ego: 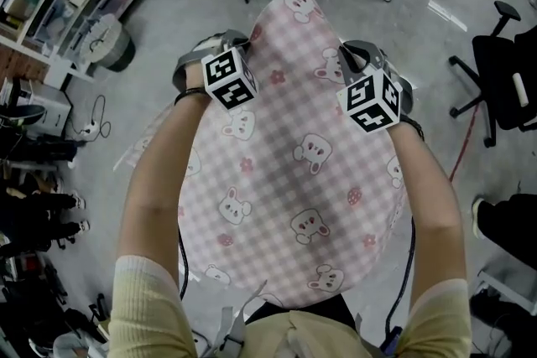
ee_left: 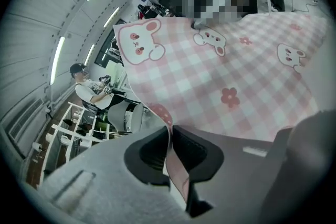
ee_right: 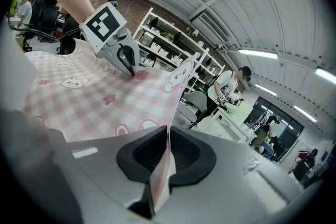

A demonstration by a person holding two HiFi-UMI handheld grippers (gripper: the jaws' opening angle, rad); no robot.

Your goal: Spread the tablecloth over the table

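Pink checked tablecloth (ego: 285, 180) held aloft above the floor (ego: 151, 29).
Left gripper (ee_left: 170, 131) and right gripper (ee_right: 168, 131) each pinch a fold of its far edge, fingers (ee_left: 148, 152) pressed together on it; its middle seems to sag, with the near end by the person's chest.
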